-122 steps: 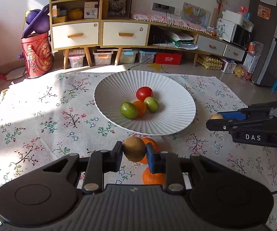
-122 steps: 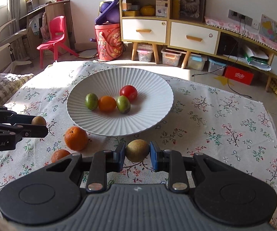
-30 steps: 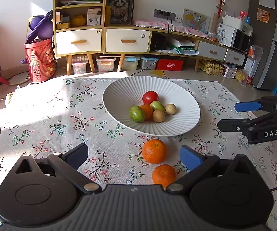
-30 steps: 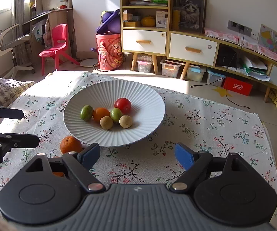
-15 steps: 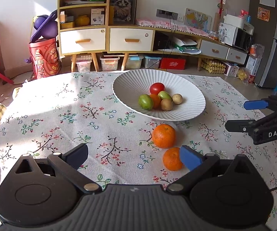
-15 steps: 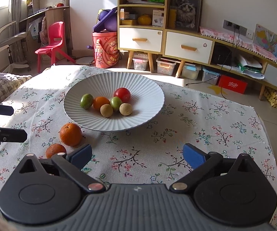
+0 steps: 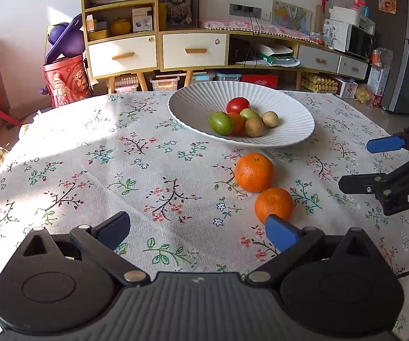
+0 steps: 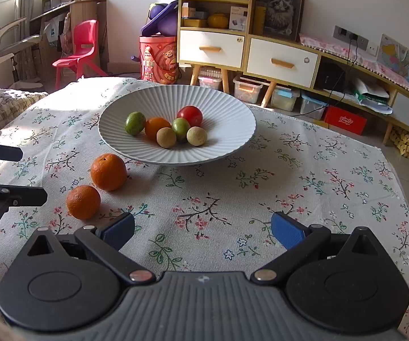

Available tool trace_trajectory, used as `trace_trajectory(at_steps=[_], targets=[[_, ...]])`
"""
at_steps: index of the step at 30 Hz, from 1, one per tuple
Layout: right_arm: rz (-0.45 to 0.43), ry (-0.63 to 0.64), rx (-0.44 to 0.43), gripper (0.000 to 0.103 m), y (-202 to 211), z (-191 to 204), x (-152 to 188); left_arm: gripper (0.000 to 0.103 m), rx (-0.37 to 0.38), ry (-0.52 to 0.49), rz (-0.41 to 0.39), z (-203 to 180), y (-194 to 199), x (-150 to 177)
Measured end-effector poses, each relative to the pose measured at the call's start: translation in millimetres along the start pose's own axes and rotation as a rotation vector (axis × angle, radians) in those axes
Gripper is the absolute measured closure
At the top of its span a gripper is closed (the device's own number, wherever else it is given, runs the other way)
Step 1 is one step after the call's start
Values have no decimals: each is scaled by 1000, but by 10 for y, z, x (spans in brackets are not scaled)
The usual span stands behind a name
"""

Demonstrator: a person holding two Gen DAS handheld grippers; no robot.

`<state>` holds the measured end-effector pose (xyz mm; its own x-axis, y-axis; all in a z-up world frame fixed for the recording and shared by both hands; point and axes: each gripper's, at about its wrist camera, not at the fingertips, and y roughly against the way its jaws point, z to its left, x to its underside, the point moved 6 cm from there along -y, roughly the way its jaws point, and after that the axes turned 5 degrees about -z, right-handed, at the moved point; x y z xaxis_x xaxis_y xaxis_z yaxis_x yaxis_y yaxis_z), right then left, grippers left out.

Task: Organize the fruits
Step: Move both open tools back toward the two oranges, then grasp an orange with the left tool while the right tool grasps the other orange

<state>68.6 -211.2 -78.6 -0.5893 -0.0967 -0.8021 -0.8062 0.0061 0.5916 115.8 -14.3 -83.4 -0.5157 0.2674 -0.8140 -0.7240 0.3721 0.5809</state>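
Left gripper (image 7: 197,231): jaws spread wide, nothing between them, low in the left wrist view above the floral tablecloth (image 7: 90,170); its blue right pad sits in front of the lower edge of the nearer orange (image 7: 274,204), contact not determinable. Right gripper (image 8: 203,228): jaws at full spread, nothing between the pads, bare cloth beneath; it also shows at the right edge of the left wrist view, fingers apart.

Task items: white ribbed plate (image 7: 295,113) stands upper centre of the left wrist view on the cloth; it holds six fruits clustered at its middle: a red tomato (image 7: 237,104) at the back, a green fruit (image 7: 220,123) at the left, a small orange fruit (image 7: 237,123) beside it, a second green fruit (image 7: 248,113) behind, a brown kiwi (image 7: 254,127) in front and a paler kiwi (image 7: 270,119) at the right; the fruits touch or nearly touch one another.

Outside the plate: the farther orange (image 7: 254,172) lies on the cloth just below the plate rim; the nearer orange lies just beside it, lower right; whether the two touch cannot be determined. In the right wrist view both oranges lie at centre left.

Background: a wooden shelf unit with drawers (image 7: 159,51) along the top; a red chair (image 8: 81,48) upper left of the right wrist view.
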Motion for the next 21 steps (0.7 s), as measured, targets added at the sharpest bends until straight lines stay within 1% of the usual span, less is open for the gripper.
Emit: trace_trajectory(at_steps=[4,7,9,11,13,15,17,20,21], targets=[[13,13,-2,1,-23,25,41,11,6,2,19,-9,-50,42],[21,17,-4,1,-37,42,59,12,39,11,33,-69,-69,58],[22,19,-2,1,-44,40,61,14,64,5,43,-142,-81,69],[25,17,2,1,-53,30,64,18,86,-14,49,-225,-96,81],[28,16,6,1,-58,22,73,27,105,-31,56,-300,-114,92],[30,16,9,1,-62,10,82,32,118,-43,63,-365,-141,106],[30,18,11,1,-56,6,91,34,123,-57,56,-425,-153,107],[31,21,13,1,-54,-2,97,46,136,-64,49,-492,-175,84],[31,21,11,1,-53,-5,96,48,140,-63,48,-508,-184,72]])
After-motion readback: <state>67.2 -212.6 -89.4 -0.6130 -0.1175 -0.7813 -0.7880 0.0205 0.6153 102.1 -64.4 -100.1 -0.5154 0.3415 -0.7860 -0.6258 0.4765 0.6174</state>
